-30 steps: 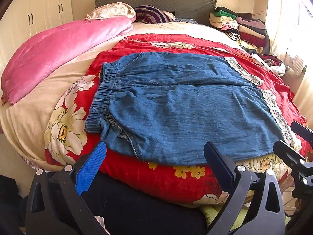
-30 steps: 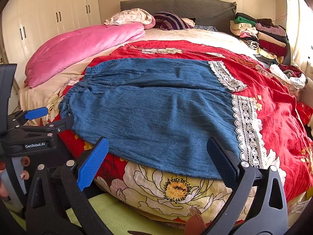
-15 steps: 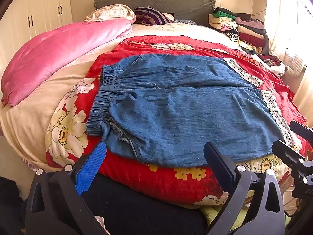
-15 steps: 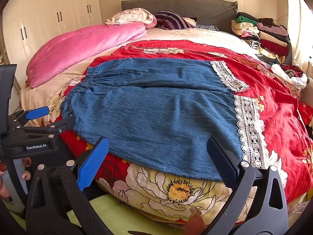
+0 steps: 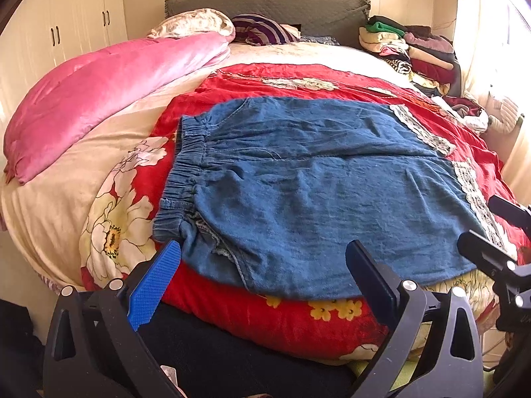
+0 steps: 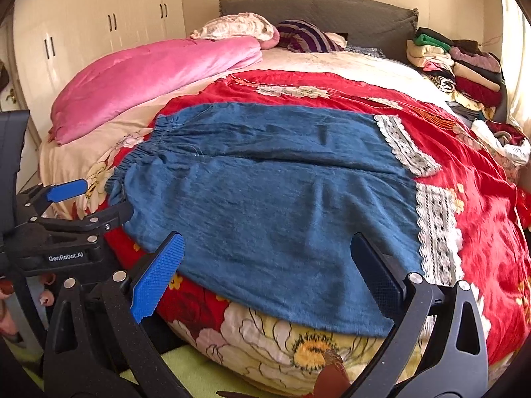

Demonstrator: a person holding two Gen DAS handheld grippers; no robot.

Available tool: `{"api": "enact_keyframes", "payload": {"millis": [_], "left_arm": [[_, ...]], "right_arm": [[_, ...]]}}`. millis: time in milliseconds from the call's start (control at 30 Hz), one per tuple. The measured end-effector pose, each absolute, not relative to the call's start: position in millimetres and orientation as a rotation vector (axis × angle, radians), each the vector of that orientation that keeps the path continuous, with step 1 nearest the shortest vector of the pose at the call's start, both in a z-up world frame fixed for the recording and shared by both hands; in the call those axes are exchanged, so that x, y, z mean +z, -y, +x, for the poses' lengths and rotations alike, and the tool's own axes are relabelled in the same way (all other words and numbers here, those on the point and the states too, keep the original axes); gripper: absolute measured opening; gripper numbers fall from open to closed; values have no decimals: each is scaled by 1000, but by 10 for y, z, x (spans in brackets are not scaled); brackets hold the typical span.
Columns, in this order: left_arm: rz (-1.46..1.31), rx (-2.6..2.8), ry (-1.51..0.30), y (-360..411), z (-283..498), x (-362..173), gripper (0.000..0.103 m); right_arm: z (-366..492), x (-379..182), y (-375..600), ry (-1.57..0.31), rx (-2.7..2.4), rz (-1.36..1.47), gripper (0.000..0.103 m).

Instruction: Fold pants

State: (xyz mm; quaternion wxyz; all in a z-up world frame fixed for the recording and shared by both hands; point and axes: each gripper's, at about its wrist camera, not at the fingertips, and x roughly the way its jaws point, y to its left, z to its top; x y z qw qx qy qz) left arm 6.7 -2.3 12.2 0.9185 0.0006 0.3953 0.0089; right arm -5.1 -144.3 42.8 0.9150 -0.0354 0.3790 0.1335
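Blue denim pants [image 5: 315,192] lie flat on the red floral bedspread [image 5: 292,79], elastic waistband at the left, lace-trimmed leg hems [image 6: 434,229] at the right. They also show in the right wrist view [image 6: 282,199]. My left gripper [image 5: 265,262] is open and empty, just short of the near edge by the waistband corner. My right gripper [image 6: 268,258] is open and empty, at the near edge toward the hem end. The left gripper also appears at the left of the right wrist view [image 6: 89,202], and the right one at the right of the left wrist view [image 5: 491,232].
A pink quilt [image 5: 99,89] lies along the bed's left side. Pillows [image 5: 259,28] rest at the grey headboard. A pile of folded clothes [image 5: 415,53] sits at the back right. White wardrobes [image 6: 83,43] stand at the left.
Both grippers have moved slightly forward toward the near edge of the pants. The pants have not moved.
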Motion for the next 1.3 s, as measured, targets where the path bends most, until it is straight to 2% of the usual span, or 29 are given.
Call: {"api": "enact_keyframes", "payload": {"millis": [433,1067,1300], "left_arm": [[-40,54,-828,-354,499,142,99],[-52,80,-844,-846,1689,283,99],[-11,88,-903,-979,2144,99,99]], "right_arm": [[597,403,1315,-848,349,-63,95],[1880,516,992,-833,406,-124,95],[2455,442,832,-875,466,-137,95]]}}
